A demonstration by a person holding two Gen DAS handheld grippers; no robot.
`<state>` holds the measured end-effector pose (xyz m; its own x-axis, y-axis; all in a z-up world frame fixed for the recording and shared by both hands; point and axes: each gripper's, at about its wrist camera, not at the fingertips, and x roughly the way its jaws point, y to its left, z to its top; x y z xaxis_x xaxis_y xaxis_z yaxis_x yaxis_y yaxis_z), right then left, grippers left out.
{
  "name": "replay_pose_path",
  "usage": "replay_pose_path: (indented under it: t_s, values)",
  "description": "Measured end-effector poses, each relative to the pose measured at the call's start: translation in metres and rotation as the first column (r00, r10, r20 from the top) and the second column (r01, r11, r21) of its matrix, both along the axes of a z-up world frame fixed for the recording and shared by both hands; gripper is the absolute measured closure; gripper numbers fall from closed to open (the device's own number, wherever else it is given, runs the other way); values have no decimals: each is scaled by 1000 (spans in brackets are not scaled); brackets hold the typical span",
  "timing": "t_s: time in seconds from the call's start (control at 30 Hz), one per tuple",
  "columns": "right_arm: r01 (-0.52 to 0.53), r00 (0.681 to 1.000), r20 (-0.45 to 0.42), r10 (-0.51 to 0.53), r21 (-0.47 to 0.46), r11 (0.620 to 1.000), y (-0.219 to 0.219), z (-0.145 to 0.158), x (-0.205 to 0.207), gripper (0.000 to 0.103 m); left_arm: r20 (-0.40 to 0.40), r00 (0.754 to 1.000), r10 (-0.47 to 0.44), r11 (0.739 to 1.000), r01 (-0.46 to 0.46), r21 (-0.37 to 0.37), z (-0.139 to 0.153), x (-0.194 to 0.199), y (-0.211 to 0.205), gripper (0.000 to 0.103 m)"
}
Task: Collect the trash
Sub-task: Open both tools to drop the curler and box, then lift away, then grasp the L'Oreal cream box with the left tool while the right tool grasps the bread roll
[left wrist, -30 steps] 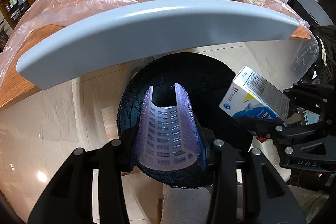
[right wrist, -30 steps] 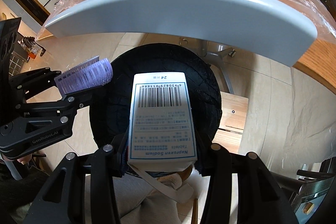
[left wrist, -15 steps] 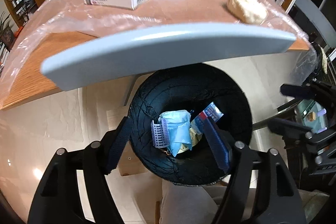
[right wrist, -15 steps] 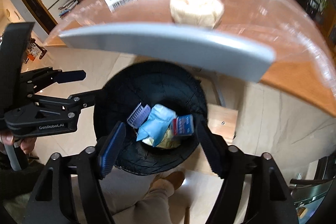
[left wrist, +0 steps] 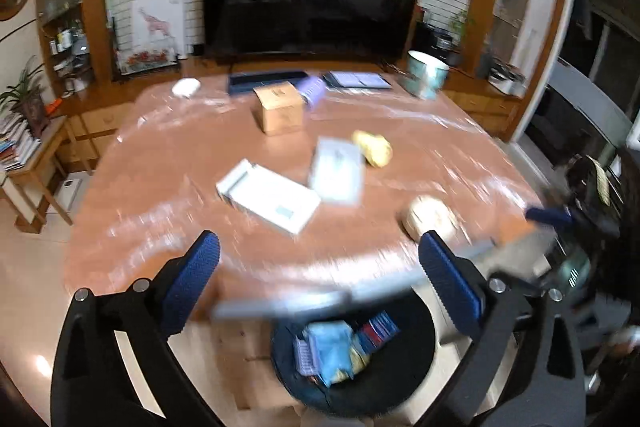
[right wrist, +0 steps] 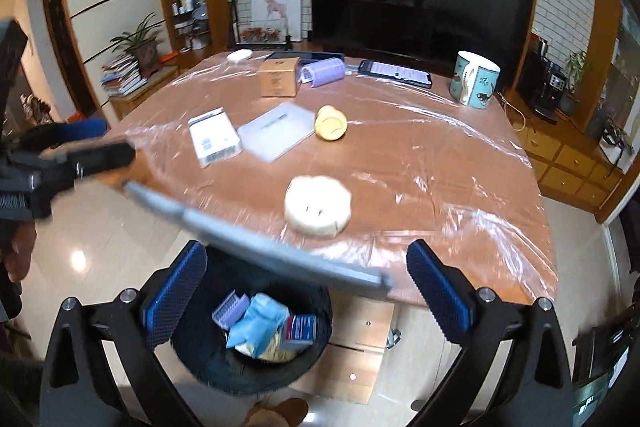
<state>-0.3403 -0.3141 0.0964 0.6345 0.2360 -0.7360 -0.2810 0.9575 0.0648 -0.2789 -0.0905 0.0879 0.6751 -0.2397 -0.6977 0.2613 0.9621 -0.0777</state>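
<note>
Both our grippers are letting go, jaws opening wide with nothing between them. Our left gripper (left wrist: 320, 267) and right gripper (right wrist: 306, 277) hang over the round black trash bin (right wrist: 192, 359) on the floor. Inside lie a purple ribbed pack (right wrist: 230, 311), a blue crumpled bag (right wrist: 256, 323) and a small blue and red box (right wrist: 300, 331). The wooden table wrapped in clear plastic (right wrist: 420, 155) holds a pale round bun (right wrist: 318, 205) and a white flat box (right wrist: 214, 139).
</note>
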Motion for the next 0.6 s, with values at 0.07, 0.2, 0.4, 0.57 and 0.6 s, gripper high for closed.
replay_pose_path:
  t_s: [0.07, 0.2, 0.4, 0.57, 0.6]
  values:
    - [12, 1000, -23, -12, 7, 1000, 3, -3, 13, 4, -7, 1000, 27, 1000, -27, 6, 2, 26, 2, 3]
    - [16, 998, -65, -17, -9, 1000, 12, -17, 31, 4, -38, 998, 51, 999, -51, 10, 3, 70, 3, 3]
    - [17, 993, -112, -20, -29, 999, 19, -34, 48, 4, -82, 995, 59, 997, -55, 61, -10, 124, -6, 3]
    - [11, 990, -140, -17, -49, 999, 23, -43, 61, 4, -125, 991, 58, 995, -47, 84, -24, 156, -12, 3]
    - [12, 989, -144, -19, -49, 999, 24, -43, 62, 4, -135, 989, 54, 996, -43, 84, -27, 164, -14, 3]
